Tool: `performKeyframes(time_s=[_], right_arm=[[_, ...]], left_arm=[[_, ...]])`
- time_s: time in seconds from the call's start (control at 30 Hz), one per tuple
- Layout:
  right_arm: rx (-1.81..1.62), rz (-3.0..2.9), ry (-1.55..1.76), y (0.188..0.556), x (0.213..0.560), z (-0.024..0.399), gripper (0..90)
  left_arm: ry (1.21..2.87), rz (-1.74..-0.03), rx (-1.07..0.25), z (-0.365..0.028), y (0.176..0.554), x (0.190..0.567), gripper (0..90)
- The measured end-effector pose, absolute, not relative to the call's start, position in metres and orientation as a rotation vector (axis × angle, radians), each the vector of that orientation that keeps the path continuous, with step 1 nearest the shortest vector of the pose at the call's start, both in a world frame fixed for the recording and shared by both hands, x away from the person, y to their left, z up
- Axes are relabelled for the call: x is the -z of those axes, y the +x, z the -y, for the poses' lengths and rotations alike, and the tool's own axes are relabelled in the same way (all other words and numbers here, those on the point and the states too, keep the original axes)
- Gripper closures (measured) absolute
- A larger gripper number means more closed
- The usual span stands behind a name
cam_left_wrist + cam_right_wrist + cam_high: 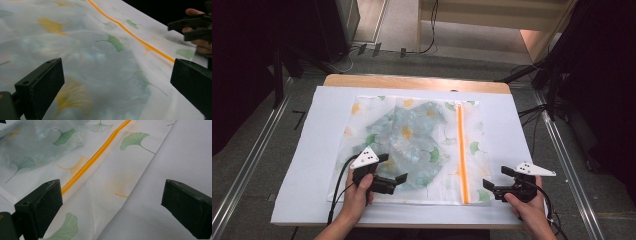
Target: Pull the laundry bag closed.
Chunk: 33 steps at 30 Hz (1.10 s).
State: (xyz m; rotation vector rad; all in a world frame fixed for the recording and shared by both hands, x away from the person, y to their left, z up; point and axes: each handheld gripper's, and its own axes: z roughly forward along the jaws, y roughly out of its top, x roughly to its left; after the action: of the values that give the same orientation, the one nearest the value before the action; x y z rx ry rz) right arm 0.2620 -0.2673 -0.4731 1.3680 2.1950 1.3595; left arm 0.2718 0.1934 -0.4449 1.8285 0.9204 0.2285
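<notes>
Both tongs, left (394, 170) and right (495, 178), gape wide and empty over the near edge of the mesh laundry bag (412, 145) lying flat on the desk (302, 200), apparently approaching; next likely calls for pinching near the orange zip (461, 155).

Black hand-held gripper (395, 182) (grey triangular plate)

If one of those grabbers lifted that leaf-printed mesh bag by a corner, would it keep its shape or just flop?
The mesh bag would probably flop: its thin weave lies flat with soft creases near the orange zipper. It looks light, since the bluish cloth inside shows through as a low bundle that might slide toward the lowest end. Pushed, it would likely wrinkle on the white sheet rather than glide.
</notes>
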Motion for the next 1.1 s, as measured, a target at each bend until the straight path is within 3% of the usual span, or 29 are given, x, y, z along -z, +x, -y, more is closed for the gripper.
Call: performKeyframes(time_s=[0.63,1.1], right_arm=[[-1.338,-2.106,1.447,0.245,0.474,0.302,5.1],[-1.317,-2.049,1.505,0.233,0.476,0.32,6.5]], left_arm=[[1.84,-0.997,-0.404,-0.293,0.262,0.438,0.0],[1.801,-1.13,-0.448,-0.368,0.239,0.446,0.0]])
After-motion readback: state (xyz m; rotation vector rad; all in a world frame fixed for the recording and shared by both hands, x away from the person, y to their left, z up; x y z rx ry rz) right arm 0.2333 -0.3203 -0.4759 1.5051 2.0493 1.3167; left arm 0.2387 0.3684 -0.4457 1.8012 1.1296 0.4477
